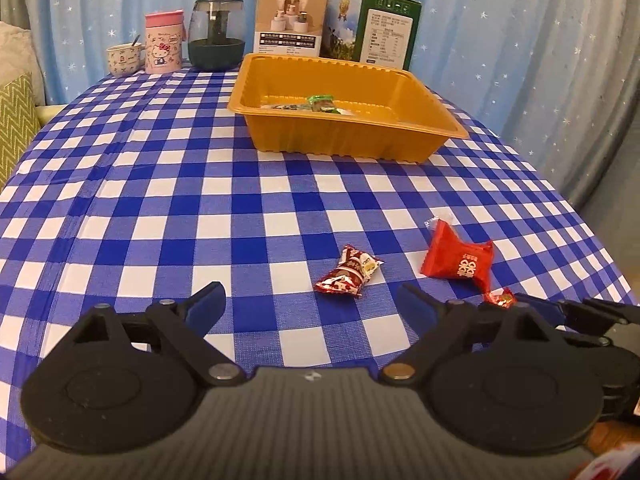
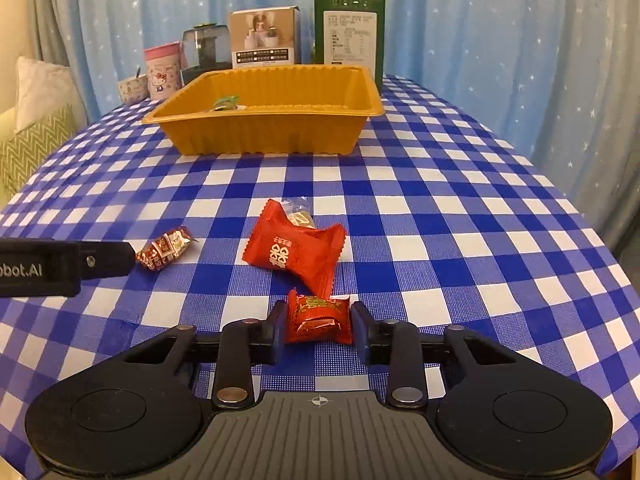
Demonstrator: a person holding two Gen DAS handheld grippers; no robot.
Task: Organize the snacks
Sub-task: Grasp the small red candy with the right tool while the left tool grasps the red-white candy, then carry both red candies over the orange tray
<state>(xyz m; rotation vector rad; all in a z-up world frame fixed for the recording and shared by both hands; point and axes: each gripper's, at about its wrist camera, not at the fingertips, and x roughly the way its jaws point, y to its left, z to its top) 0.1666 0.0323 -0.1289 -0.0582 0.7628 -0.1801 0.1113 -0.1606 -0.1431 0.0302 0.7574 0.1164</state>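
Right gripper (image 2: 319, 326) has its two black fingers pressed against either side of a small red candy (image 2: 319, 319) with gold print, low over the near edge of the table (image 2: 460, 208); the jaws are clamped on it. Left gripper (image 1: 310, 300) stands with its blue-padded fingers wide apart, nothing between them, and a red and silver candy (image 1: 349, 272) lies on the cloth just ahead of it. In the right wrist view one black finger of the left gripper enters from the left edge, and its body shows the cut-off lettering "obot.AI".

A larger red packet (image 2: 298, 254) lies just beyond the held candy, printed with a white double-character mark; smaller writing above it is too fine to read. A clear wrapper (image 2: 298, 212) peeks out from behind it, mostly hidden.

Toward the far edge sits a yellow tray (image 2: 272, 136). Its near wall hides most of the contents; only a green-wrapped snack (image 2: 226, 101) shows clearly.

Along the far edge stand a small cup (image 1: 122, 58) with a spoon, a pink Hello Kitty tumbler (image 1: 163, 46), a dark smoked jar (image 1: 216, 36), a beige box (image 1: 289, 24) picturing white items, and a green carton (image 1: 386, 32) with a label panel whose text is illegible.
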